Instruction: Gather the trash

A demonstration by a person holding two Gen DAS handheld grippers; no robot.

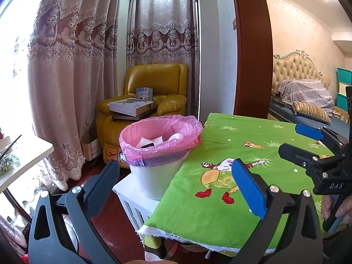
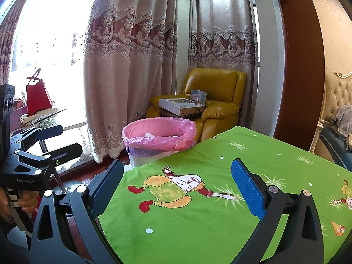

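Note:
A white trash bin [image 1: 154,182] lined with a pink bag [image 1: 160,132] stands just beyond the left edge of the table, which is covered by a green cartoon cloth [image 1: 242,140]. White scraps [image 1: 151,142] lie inside the bag. My left gripper [image 1: 176,184] is open and holds nothing, hovering over the table's near left corner in front of the bin. My right gripper [image 2: 178,189] is open too, over the cloth [image 2: 198,220], with the bin [image 2: 158,134] ahead to the left. Each gripper shows in the other's view: the right gripper [image 1: 297,143] and the left gripper [image 2: 61,139].
The bin rests on a low white stand [image 1: 132,200]. A yellow armchair [image 1: 158,83] with boxes [image 1: 132,106] sits behind it, against patterned curtains [image 1: 72,66]. A white side table [image 1: 24,158] is at the left, a bed [image 1: 308,101] at the right and a red bag [image 2: 38,96] by the window.

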